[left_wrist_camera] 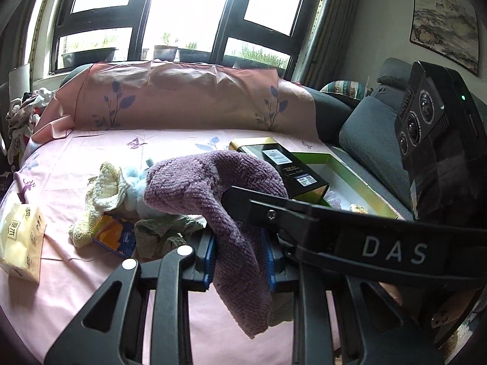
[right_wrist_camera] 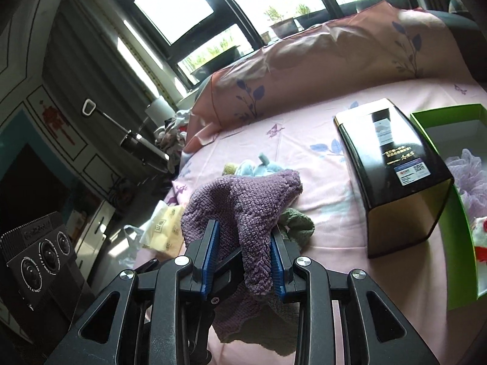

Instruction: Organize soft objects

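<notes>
A purple knitted towel is lifted off the pink sheet, held by both grippers. In the left wrist view my left gripper is shut on a hanging fold of it between its blue pads. The other gripper reaches in from the right, one of its fingers against the towel's top. In the right wrist view my right gripper is shut on another fold of the purple towel. A black finger of the left gripper shows between the pads. A corner hangs below.
On the sheet lie a cream towel, a light blue soft item, a green-grey cloth, an orange packet and a tissue pack. A black-gold box stands beside an open green box holding a lilac puff.
</notes>
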`<state>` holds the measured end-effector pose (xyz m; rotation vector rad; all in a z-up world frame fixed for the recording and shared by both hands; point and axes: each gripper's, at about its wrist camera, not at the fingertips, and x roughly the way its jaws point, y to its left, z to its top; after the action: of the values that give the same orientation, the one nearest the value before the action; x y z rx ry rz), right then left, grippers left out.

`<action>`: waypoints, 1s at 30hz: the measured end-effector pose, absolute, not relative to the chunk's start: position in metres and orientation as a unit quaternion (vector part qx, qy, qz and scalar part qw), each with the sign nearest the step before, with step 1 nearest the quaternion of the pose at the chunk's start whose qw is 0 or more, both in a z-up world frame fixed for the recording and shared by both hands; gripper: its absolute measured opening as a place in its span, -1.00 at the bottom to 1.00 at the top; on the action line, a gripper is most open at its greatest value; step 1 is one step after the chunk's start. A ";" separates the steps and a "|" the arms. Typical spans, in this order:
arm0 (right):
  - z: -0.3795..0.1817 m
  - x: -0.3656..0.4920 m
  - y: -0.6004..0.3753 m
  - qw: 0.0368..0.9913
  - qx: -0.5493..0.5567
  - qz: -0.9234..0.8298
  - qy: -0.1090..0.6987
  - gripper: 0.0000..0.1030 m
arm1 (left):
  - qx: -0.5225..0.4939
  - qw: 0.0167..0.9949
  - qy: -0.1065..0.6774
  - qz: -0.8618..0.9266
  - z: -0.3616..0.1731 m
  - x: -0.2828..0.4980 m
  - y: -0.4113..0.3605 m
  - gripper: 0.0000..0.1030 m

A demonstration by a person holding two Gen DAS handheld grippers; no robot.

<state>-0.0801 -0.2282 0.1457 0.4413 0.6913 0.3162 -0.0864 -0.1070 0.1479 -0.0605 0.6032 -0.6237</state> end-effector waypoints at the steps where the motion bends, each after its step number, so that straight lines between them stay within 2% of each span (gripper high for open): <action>1: 0.148 -0.083 -0.233 0.907 0.216 0.148 0.329 -0.36 | -0.024 0.907 0.288 -0.306 0.150 -0.087 -0.112 -0.57; 30: 0.173 -0.136 -0.357 0.941 0.267 0.014 0.207 -0.36 | 0.041 0.874 0.232 -0.426 0.180 -0.092 -0.246 -0.57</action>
<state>-0.1360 -0.3571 0.1734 0.5440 0.4222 0.0278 -0.0921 -0.2461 0.1802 0.0855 0.4846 -0.8891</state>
